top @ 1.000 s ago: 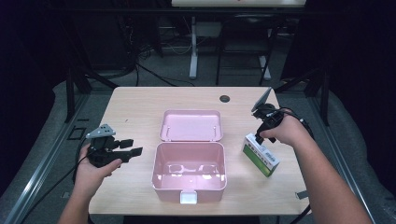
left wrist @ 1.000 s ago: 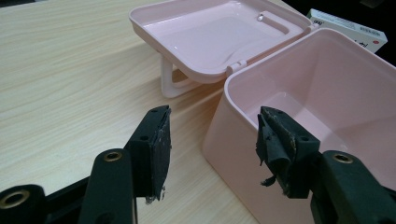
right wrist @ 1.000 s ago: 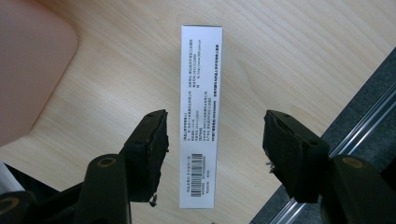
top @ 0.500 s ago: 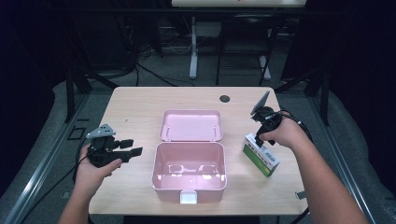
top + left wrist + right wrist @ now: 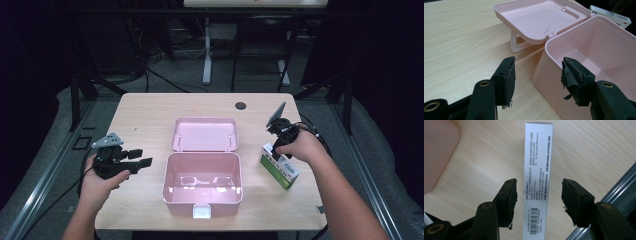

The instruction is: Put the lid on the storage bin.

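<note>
Right gripper [image 5: 274,148], right of centre in high view: jaws spread, just been closing, straddling upright edge of green-and-white carton [image 5: 280,165]; pads not yet pressing on it, gap visible each side in right gripper view [image 5: 538,182]. Carton stands on table [image 5: 150,110], right of open pink box [image 5: 202,197]. Left gripper [image 5: 142,157], lower left: jaws spread, nothing between, pointing at box.
</note>
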Available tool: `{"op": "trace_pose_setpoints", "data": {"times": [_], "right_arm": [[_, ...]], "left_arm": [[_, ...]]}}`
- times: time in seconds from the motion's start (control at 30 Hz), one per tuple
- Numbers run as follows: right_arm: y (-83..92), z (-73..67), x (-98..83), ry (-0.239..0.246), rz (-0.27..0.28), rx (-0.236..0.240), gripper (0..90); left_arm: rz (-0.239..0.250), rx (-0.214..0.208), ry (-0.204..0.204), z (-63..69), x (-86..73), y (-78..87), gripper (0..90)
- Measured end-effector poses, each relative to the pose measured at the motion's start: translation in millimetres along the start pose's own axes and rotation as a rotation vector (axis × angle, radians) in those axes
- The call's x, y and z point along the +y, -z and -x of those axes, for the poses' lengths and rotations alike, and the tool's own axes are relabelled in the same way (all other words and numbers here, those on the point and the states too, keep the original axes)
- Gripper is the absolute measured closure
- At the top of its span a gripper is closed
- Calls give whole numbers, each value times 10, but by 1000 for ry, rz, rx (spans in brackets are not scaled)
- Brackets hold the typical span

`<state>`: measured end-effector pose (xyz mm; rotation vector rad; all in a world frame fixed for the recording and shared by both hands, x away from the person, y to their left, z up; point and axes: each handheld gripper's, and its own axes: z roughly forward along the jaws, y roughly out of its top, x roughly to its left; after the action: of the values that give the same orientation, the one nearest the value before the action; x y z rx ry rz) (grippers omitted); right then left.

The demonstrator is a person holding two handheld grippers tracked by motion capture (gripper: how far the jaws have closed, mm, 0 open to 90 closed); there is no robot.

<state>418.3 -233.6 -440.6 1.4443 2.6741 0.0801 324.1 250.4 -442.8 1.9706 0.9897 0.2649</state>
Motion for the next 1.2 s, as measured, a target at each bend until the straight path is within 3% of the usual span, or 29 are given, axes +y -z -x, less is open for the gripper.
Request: {"op": "trace_pose_setpoints", "data": {"times": [0.7,1.0,1.2], "right_arm": [[-251,15,-41,-33,-13,47,531],[-315,23,-62,-58,-13,53,565],[-355,21,-67,-48,-18,47,577]], "left_arm": [[1,-3,12,-19,-12,-5,446],[-5,-3,12,-31,-15,-13,446],[-4,-1,14,-32,-20,-22,446]]}}
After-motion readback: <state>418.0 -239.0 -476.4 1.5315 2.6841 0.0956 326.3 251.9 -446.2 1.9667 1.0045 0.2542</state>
